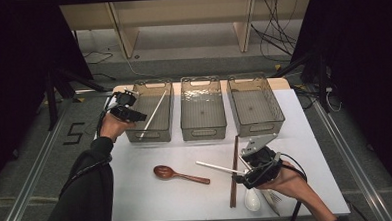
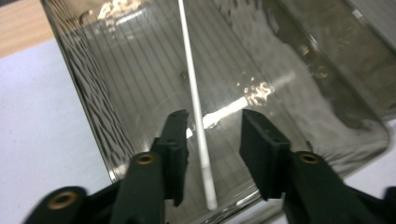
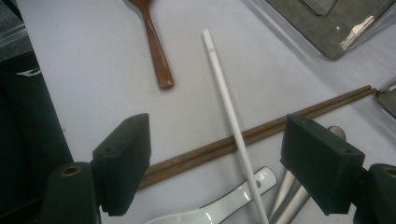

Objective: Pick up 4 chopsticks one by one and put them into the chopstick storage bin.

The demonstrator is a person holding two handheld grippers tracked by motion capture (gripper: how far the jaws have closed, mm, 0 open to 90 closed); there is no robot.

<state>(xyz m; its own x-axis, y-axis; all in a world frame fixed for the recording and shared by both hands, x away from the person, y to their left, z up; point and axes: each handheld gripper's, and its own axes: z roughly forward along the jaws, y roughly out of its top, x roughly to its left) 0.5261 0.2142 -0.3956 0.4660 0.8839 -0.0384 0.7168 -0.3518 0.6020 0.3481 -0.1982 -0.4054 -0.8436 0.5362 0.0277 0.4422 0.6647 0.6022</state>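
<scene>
A white chopstick (image 1: 153, 115) leans inside the left clear bin (image 1: 150, 135). My left gripper (image 1: 134, 114) hovers at that bin's near left corner. In the left gripper view the chopstick (image 2: 191, 84) runs between the parted jaws of the gripper (image 2: 212, 126), and the pads do not press on it. My right gripper (image 1: 244, 177) stands wide open low over the table at the front right. Below it lie a second white chopstick (image 3: 224, 98), a pair of brown chopsticks (image 3: 303, 112) and a white ceramic spoon (image 3: 219, 205).
A wooden spoon (image 1: 174, 174) lies at the table's middle front. The middle bin (image 1: 203, 132) and the right bin (image 1: 257, 130) stand in the back row. Metal utensil handles (image 3: 289, 196) lie beside the white spoon. The table's front edge is close behind the right hand.
</scene>
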